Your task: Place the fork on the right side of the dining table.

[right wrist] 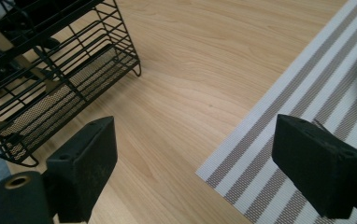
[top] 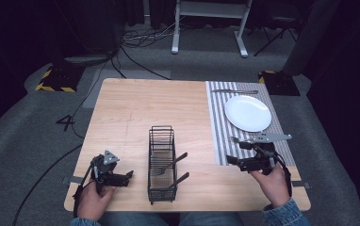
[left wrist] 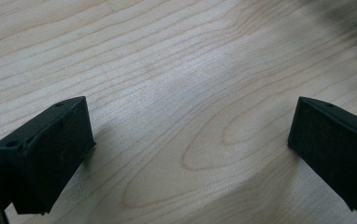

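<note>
**Place setting: right side done, basket next**

Both my grippers sit near the table's front edge with jaws apart and nothing between them. My left gripper (top: 130, 175) rests idle over bare wood. My right gripper (top: 235, 153) hangs over the striped placemat (top: 218, 117), just beside a fork (top: 237, 140) lying below the white plate (top: 248, 113); I judge the fork was laid there as part of the setting. A knife (top: 234, 91) lies beyond the plate. More cutlery waits in the wire basket (top: 161, 162) mid-table. My right gripper view shows the basket's mesh floor up close; the high view shows the handles poking out its side.
</note>
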The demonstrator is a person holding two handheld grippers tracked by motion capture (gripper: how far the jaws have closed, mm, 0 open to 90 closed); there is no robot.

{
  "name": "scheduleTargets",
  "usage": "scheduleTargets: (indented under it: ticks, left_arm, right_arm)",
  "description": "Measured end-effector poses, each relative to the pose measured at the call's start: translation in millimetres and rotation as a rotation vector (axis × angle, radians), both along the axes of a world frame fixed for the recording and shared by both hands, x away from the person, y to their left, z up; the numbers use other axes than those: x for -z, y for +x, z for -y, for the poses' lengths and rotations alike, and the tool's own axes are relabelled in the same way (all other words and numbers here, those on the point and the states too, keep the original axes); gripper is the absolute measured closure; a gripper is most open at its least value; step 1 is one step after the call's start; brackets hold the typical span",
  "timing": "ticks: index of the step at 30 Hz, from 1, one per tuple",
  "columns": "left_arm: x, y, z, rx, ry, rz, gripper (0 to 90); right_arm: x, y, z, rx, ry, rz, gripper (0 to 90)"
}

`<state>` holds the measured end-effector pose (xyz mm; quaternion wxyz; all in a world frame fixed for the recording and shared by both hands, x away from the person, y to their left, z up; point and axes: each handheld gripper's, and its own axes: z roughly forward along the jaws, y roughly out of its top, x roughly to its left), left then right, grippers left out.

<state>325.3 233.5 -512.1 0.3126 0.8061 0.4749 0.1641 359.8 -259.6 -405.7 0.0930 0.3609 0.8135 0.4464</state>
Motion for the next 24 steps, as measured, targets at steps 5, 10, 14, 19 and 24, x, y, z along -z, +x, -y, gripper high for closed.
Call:
scheduleTargets:
  ticks: [5, 10, 14, 19, 24]
  left_arm:
    - [0.0, 0.0, 0.0, 0.0, 0.0, 0.0, 0.2]
    - [0.0, 0.0, 0.0, 0.0, 0.0, 0.0, 0.2]
    - [0.0, 0.0, 0.0, 0.0, 0.0, 0.0, 0.2]
    - [0.0, 0.0, 0.0, 0.0, 0.0, 0.0, 0.2]
    - [0.0, 0.0, 0.0, 0.0, 0.0, 0.0, 0.2]
  right_arm:
    - [8.9, -1.8, -8.9, -0.016, -0.009, 0.023, 3.6]
    - [22.8, -2.4, -17.3, -0.044, -0.025, 0.017, 0.0]
    - [35.5, -4.4, -23.8, -0.062, -0.042, 0.034, 0.0]
    - [52.8, -5.8, -31.9, -0.071, -0.056, 0.012, 0.0]
    - [63.9, -7.5, -39.0, -0.063, -0.084, 0.01, 0.0]
